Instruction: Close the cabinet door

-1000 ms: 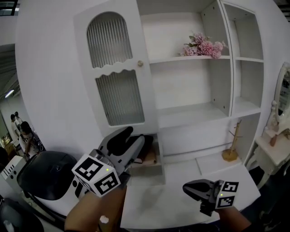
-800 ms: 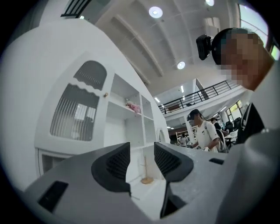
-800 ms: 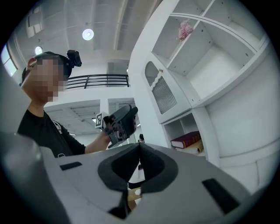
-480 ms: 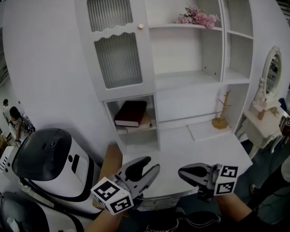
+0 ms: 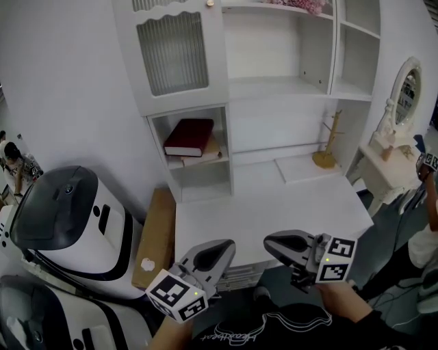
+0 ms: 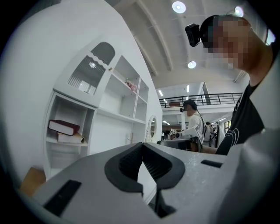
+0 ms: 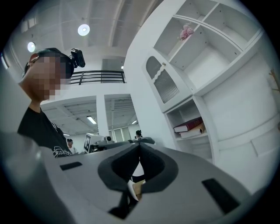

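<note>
The white cabinet door (image 5: 174, 55) with ribbed glass panes covers the upper left compartment, and its small knob (image 5: 210, 3) sits at its right edge. It also shows in the left gripper view (image 6: 89, 72) and the right gripper view (image 7: 164, 85). Both grippers hang low by the front edge of the white desk (image 5: 274, 205), far from the door. My left gripper (image 5: 224, 247) (image 6: 142, 151) has its jaws closing until the pads meet, with nothing between them. Beside it, my right gripper (image 5: 271, 240) (image 7: 139, 151) is shut and empty.
A dark red book (image 5: 188, 137) lies on another in the open cubby under the door. A white and black machine (image 5: 61, 219) and a cardboard box (image 5: 154, 236) stand left of the desk. A wooden stand (image 5: 327, 147) and a vanity mirror (image 5: 404, 89) are at the right.
My left gripper has dropped from in front of the door to the desk's front edge, and its jaws have gone from wide open to shut. The right gripper drifted slightly left.
</note>
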Available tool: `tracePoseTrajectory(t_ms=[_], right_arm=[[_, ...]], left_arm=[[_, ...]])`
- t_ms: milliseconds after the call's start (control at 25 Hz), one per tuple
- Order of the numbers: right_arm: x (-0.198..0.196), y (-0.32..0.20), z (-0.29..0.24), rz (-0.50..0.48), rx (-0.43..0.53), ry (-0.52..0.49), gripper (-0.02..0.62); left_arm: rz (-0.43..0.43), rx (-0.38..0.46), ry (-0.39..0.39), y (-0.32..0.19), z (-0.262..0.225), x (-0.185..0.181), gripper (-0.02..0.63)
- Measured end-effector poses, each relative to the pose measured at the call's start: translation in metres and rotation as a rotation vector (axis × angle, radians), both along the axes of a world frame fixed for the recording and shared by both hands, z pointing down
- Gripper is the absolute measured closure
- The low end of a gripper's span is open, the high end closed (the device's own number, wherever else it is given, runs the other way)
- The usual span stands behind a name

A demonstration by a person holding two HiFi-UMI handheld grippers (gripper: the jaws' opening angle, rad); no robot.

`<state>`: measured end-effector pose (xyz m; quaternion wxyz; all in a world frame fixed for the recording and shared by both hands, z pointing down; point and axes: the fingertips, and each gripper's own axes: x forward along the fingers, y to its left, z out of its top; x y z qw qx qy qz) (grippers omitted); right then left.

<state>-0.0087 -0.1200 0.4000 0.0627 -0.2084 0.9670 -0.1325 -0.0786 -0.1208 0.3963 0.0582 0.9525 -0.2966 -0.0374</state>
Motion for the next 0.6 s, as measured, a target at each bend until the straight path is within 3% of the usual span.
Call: tracePoseTrajectory(t_ms=[600], right_arm=[[-0.002,0.002,0.027,0.023,-0.055,0.009,0.589]], left_arm=[[0.034,-0.073,0.061,0.007,0.017,0.011,0.601]])
